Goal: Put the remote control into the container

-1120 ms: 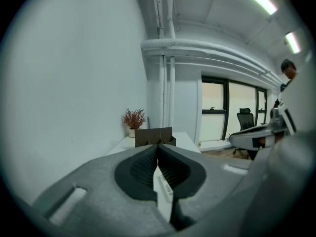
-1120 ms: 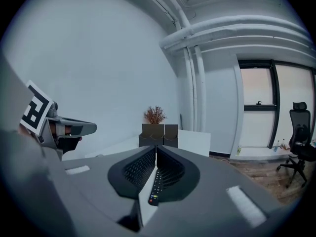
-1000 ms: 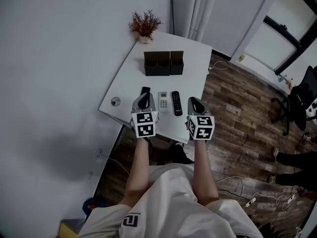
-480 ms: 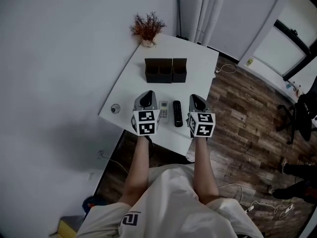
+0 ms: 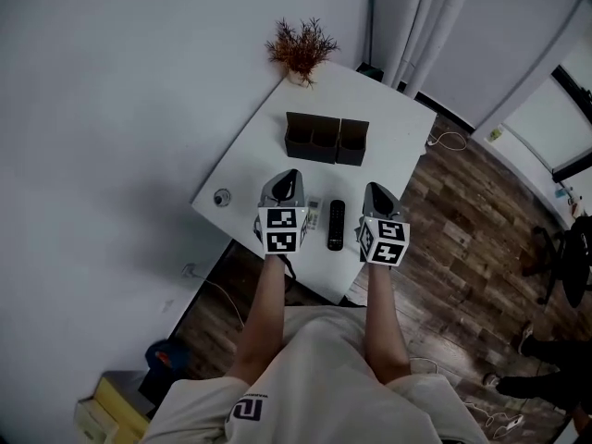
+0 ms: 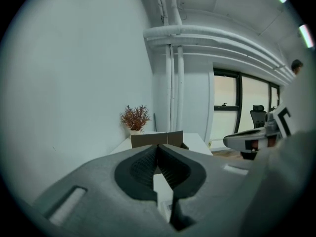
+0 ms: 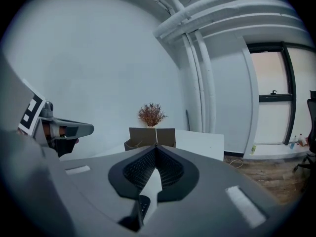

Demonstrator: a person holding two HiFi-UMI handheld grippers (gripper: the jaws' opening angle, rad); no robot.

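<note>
White table [image 5: 384, 109]: plant [image 5: 302, 52], brown container [image 5: 326, 138], black remote [image 5: 336, 225], white remote [image 5: 314, 214], small round object [image 5: 222, 197].

white remote [image 5: 313, 215]: left part hidden under the left gripper [image 5: 289, 176].
black remote [image 7: 142, 205]: right gripper view shows only a sliver; the right gripper [image 7: 156, 149] covers the rest.
container [image 5: 326, 139]: compartment insides too dark to tell.
round thing [image 5: 222, 196] on counter [image 5: 268, 146]: too small to identify.

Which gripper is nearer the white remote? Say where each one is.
Left. The left gripper is right beside the white remote, on its left in the head view; the right gripper is on the far side of the black remote.
</note>
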